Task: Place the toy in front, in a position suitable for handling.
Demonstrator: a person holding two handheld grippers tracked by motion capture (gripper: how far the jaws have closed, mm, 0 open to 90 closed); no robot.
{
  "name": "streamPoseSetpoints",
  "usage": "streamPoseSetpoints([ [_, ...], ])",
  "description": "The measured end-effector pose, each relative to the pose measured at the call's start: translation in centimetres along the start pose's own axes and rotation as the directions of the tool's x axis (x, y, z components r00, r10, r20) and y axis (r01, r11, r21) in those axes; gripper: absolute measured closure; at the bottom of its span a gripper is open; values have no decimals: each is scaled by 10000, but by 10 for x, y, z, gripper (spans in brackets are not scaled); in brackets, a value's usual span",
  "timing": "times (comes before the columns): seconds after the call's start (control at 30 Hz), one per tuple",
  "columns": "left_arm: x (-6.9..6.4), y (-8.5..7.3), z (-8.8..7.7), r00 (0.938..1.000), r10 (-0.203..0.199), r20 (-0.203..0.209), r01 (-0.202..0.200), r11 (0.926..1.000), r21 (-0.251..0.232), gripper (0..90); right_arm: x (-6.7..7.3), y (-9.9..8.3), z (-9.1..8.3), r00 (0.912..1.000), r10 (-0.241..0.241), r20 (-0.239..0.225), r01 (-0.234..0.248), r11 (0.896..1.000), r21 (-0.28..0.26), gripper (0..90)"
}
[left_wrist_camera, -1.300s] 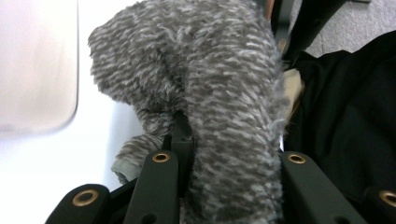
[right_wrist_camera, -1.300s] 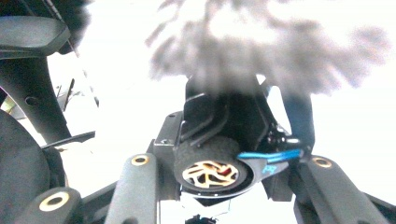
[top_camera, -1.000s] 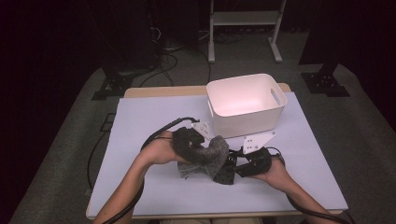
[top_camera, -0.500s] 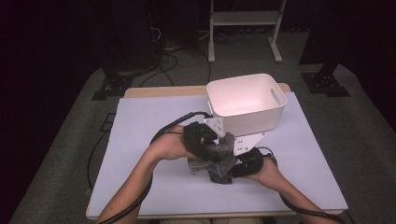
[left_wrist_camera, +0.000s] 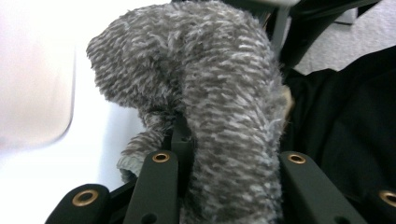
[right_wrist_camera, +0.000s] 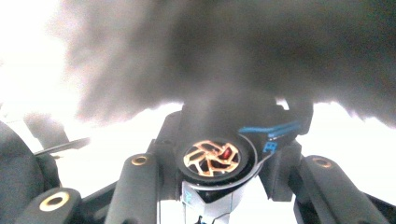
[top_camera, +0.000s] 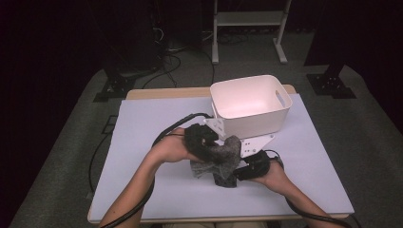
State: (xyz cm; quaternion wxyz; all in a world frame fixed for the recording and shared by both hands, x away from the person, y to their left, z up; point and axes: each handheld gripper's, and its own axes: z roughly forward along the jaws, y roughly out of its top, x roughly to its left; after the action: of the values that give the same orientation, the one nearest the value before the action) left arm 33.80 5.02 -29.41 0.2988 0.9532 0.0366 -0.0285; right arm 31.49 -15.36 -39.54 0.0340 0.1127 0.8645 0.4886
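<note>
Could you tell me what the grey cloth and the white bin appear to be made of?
The grey cloth looks like a fuzzy knitted or chenille-type fabric: soft, matte, with flecked light and dark fibres standing off its surface. The white bin seems moulded plastic, smooth with a slight sheen, rounded corners and a cut-out handle.

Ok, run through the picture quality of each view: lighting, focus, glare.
High view: table evenly lit, surroundings dark, sharp enough. Left gripper view: fuzzy grey cloth in focus, background washed out white. Right gripper view: cloth a dark blur up close, bright glare behind it.
</note>
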Motion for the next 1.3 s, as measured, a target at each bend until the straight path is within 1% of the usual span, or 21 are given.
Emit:
streamPoseSetpoints([
  [0.07, 3, -10, 0, 9996, -275, -116, 277, 9995, 163, 695, -2, -2, -3, 10000, 46, 4, -46, 10000, -2, 562],
  [0.17, 7, -21, 3, 9985, -538, 5, 538, 9985, 71, 694, -2, -4, -7, 9999, 107, 14, -107, 9999, 36, 562],
  [0.33, 7, -27, 5, 9981, -610, 115, 611, 9981, -66, 691, -1, -3, -9, 9999, -37, 94, 35, 9998, 207, 560],
  [0.47, 8, -30, 7, 9979, -636, 144, 633, 9978, 200, 689, 0, -1, -10, 9997, -221, 138, 215, 9988, 449, 558],
  [0.5, 8, -30, 8, 9976, -684, 125, 682, 9975, 186, 689, 0, -1, -11, 9997, -221, 141, 214, 9986, 490, 558],
  [0.63, 9, -31, 11, 9976, -653, 227, 652, 9979, 32, 689, -2, 0, -14, 9999, -78, 71, 74, 9980, 623, 558],
  [0.7, 9, -30, 11, 9975, -646, 295, 649, 9978, -101, 691, -2, 1, -14, 9999, -141, 46, 137, 9975, 690, 559],
  [0.8, 9, -29, 7, 9973, -702, 209, 704, 9975, -115, 694, -2, 2, -11, 9999, -167, 41, 164, 9984, 548, 562],
  [0.83, 9, -29, 5, 9972, -727, 174, 730, 9972, -190, 695, -2, 2, -10, 9999, -158, 51, 155, 9990, 413, 562],
  [0.9, 9, -31, -1, 9974, -719, 73, 720, 9973, -161, 695, -3, 5, -6, 9998, -168, 66, 166, 9996, 207, 561],
  [1.0, 7, -34, -11, 9970, -770, -77, 769, 9970, -91, 695, -4, 13, 4, 9996, -275, -17, 275, 9995, 132, 561],
  [1.1, 5, -40, -19, 9959, -855, -289, 856, 9963, 29, 694, -3, 20, 16, 9992, -340, -199, 340, 9994, -9, 561],
  [1.13, 5, -42, -19, 9953, -926, -298, 927, 9957, 26, 694, -4, 21, 19, 9991, -332, -269, 332, 9994, -13, 561],
  [1.2, 5, -46, -15, 9952, -946, -261, 948, 9954, 97, 694, -4, 21, 23, 9988, -378, -304, 382, 9992, 103, 561],
  [1.23, 6, -47, -13, 9950, -987, -180, 986, 9951, -45, 694, -3, 20, 25, 9986, -455, -283, 461, 9987, 222, 561],
  [1.27, 6, -47, -11, 9950, -994, -106, 992, 9948, -240, 694, -3, 19, 23, 9988, -396, -277, 403, 9989, 246, 560],
  [1.3, 7, -46, -8, 9951, -985, -15, 984, 9946, -327, 694, -4, 17, 21, 9989, -371, -272, 379, 9988, 296, 561],
])
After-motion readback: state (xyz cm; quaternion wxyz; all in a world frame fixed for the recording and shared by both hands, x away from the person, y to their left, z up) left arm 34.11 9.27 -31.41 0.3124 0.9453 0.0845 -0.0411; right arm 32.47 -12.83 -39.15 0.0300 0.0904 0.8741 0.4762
